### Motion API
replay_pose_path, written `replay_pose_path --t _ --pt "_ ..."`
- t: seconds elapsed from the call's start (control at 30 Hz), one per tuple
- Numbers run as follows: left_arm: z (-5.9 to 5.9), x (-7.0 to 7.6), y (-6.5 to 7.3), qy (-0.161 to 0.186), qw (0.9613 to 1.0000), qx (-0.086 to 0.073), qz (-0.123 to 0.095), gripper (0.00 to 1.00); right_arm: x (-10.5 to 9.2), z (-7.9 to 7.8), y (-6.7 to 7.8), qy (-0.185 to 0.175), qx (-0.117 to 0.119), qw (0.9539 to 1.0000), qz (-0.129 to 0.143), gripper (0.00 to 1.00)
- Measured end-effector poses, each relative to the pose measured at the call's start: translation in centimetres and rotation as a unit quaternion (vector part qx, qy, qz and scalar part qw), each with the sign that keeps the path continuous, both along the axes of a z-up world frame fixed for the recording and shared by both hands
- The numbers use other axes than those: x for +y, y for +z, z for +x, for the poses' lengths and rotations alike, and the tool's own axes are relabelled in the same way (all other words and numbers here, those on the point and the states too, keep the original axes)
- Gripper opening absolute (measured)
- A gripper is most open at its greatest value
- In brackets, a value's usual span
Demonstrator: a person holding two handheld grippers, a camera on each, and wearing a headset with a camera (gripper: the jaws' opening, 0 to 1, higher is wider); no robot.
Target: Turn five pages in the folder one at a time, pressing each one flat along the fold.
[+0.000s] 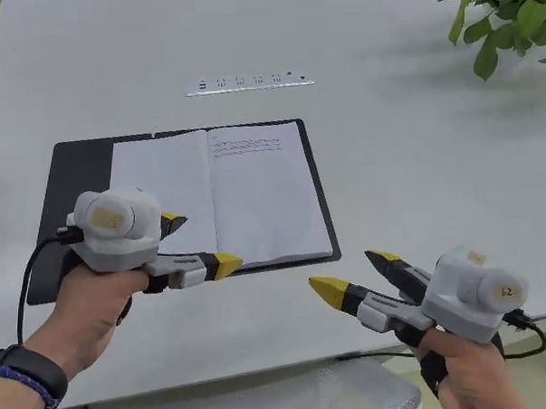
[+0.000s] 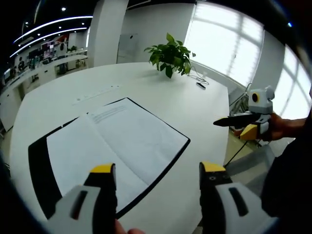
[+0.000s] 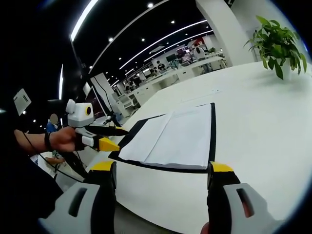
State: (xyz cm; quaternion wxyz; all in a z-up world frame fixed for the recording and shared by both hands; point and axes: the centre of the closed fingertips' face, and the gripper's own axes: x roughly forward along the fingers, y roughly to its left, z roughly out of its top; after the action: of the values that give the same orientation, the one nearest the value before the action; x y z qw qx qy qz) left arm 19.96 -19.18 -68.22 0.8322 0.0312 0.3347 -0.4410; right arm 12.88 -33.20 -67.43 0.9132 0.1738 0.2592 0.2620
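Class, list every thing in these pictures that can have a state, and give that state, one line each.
Folder: open, lying flat on the table.
Pages: flat, none lifted.
Left hand-held gripper: open, holding nothing.
Right hand-held gripper: open, holding nothing, clear of the folder.

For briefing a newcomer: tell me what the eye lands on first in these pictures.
An open folder with white pages lies flat on the pale table. Near its front edge the left tongs and right tongs hang open and empty, one at each side. A green plant stands at the far right of the table.
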Motion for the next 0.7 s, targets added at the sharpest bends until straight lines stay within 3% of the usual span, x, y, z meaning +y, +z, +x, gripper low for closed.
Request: replay_pose_path --t 0.07,0.13,0.33,0.7 --pt "0.0 -1.2 0.0 -0.011 0.9999 0.0 -0.012 0.65 0.0 0.0 -0.1 0.003 0.0 1.0 -0.001 0.76" --pt "0.1 -2.3 -0.2 -0.019 0.9998 0.001 -0.009 0.61 0.1 -0.1 -0.1 0.006 0.003 1.0 0.002 0.76" --pt "0.4 -5.3 -0.6 -0.039 0.9991 0.005 -0.012 0.63 0.3 -0.5 -0.5 0.022 0.012 0.9997 0.001 0.75" --pt "1.6 -9.4 -2.0 -0.069 0.9975 0.012 -0.012 0.69 -0.2 -0.8 -1.0 0.031 0.029 0.9991 0.002 0.75"
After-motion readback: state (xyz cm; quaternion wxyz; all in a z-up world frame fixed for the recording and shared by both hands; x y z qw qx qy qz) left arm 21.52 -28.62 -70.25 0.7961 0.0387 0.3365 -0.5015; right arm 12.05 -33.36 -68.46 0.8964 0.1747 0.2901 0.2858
